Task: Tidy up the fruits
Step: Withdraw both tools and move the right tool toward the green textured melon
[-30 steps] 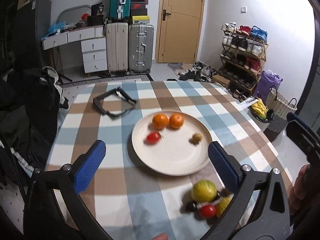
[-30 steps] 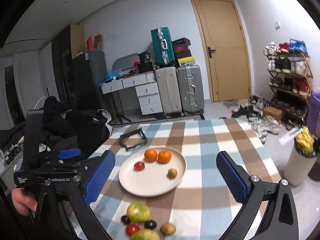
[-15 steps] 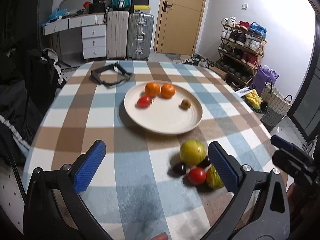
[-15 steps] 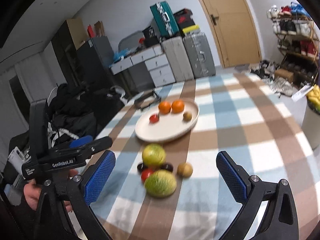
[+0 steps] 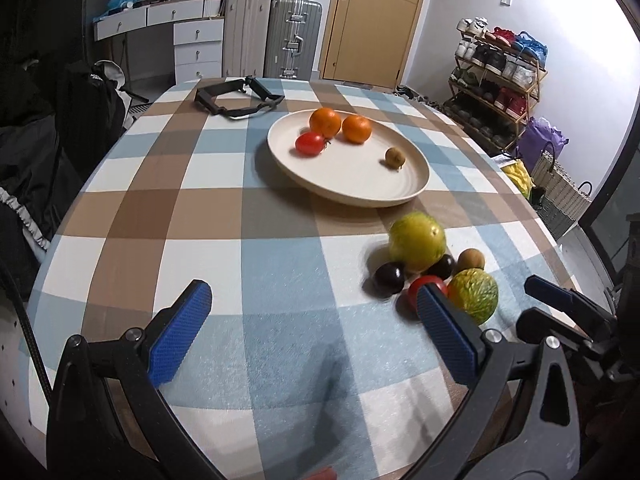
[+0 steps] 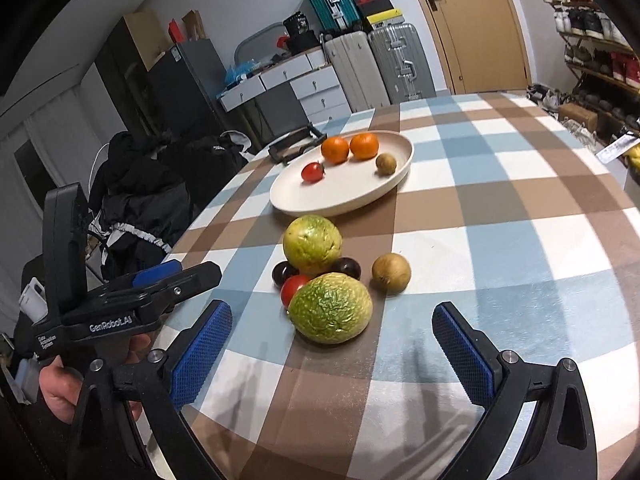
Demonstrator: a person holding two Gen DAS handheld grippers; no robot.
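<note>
1. I am holding the right gripper [image 6: 332, 354] low over the checked desk [image 6: 520, 184], its blue pads spread wide apart and gripping nothing, lined up on the wrinkled green fruit [image 6: 330, 308] just ahead; I judge this fruit the next pick because it lies nearest.
2. I am keeping the left gripper [image 5: 312, 330] beside the pile, jaws likewise apart and empty, seemingly waiting rather than reaching.
3. The loose fruits are sitting in a tight cluster near the desk's front edge: a smooth yellow-green fruit [image 6: 312, 245], two dark plums [image 6: 284, 274], a red tomato [image 6: 294, 289] and, slightly apart, a brown kiwi-like fruit [image 6: 391, 273].
4. The cream plate [image 6: 360, 196] is lying just beyond the cluster, already carrying two oranges [image 6: 335, 149], a tomato and a small brown fruit, so it looks like the collecting spot.
5. The right wrist view is showing the whole tomato, both plums and a hand [image 6: 60, 384] gripping the left tool; the left wrist view is hiding part of the tomato behind its own right pad.
6. The left wrist view alone is showing the black folded frame [image 5: 236, 98] in full beyond the plate, and the right tool's tip at the desk's right edge.
</note>
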